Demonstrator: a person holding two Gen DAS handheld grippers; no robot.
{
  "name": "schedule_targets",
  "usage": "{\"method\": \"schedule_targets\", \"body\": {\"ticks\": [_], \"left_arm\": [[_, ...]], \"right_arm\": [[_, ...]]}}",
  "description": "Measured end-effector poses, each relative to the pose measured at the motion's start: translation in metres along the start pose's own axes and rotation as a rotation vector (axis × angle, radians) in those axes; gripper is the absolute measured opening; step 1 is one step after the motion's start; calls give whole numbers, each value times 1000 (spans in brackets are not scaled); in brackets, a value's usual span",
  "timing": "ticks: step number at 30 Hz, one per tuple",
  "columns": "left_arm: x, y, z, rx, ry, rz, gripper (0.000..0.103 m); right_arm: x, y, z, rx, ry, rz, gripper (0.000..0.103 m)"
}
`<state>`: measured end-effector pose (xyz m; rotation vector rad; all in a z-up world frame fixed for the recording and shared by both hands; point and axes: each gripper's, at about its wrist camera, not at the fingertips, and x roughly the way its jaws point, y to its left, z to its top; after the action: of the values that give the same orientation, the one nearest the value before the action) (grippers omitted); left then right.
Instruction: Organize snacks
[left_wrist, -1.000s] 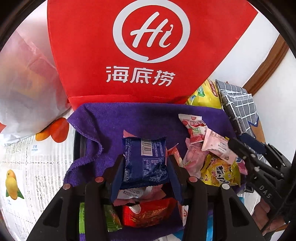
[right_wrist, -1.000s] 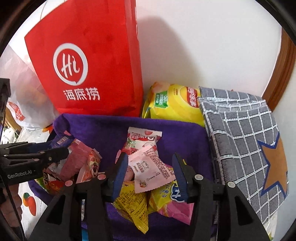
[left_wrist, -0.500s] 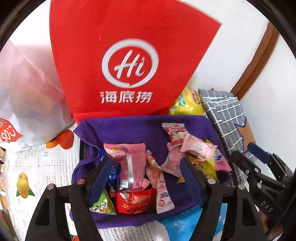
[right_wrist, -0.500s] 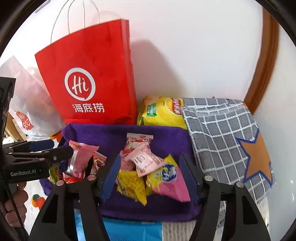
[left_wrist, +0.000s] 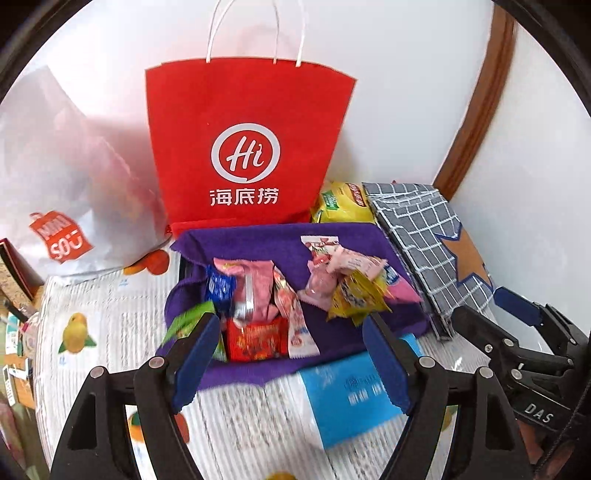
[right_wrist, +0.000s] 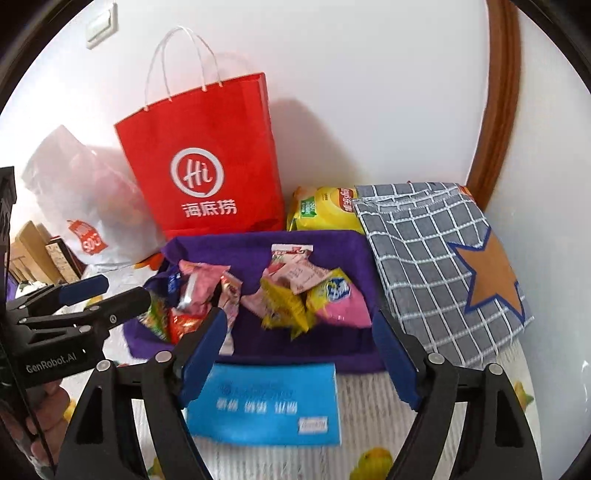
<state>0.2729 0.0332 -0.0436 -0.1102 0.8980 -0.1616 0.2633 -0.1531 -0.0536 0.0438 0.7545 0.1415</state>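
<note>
In the left wrist view, the left gripper (left_wrist: 291, 354) is hanging with its jaws spread, having just been opening, nothing between them; the snacks (left_wrist: 258, 299) are lying just beyond on the purple cloth (left_wrist: 258, 243). In the right wrist view, the right gripper (right_wrist: 299, 354) is likewise gaping empty after opening, above a blue packet (right_wrist: 266, 402), snacks (right_wrist: 295, 291) beyond its fingertips.

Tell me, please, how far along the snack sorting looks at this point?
Done: two loose piles of snack packets, a left pile and a right pile, lie on the purple cloth. In hand: nothing; the left gripper and right gripper have just been opening, with nothing between the jaws. Left: the yellow chip bag lies behind the cloth, and the red paper bag stands beside it; its contents are hidden.
</note>
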Motion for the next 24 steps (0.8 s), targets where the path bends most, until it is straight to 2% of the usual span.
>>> {"method": "schedule_targets", "body": {"ticks": [4,6,13,19,24], "left_arm": [[-26,-9,-21,3,-21,8,78],[-39,-13,-30,4,-33,5,78],[-87,-35,-67,1,-104,21,78],[-118,-50,-98,9,-151,66,86],[-138,-62,-121,11,-168,64,92]], "right_arm": [[-31,0,-17,0,-41,10,90],[-47,-1,-26,-2,-58,3,96],[-102,-18,-65,46,-105,15,96],[-134,-22,-95,24,-117,-71,97],[-150,-26,-115,32,-131,-74,103]]}}
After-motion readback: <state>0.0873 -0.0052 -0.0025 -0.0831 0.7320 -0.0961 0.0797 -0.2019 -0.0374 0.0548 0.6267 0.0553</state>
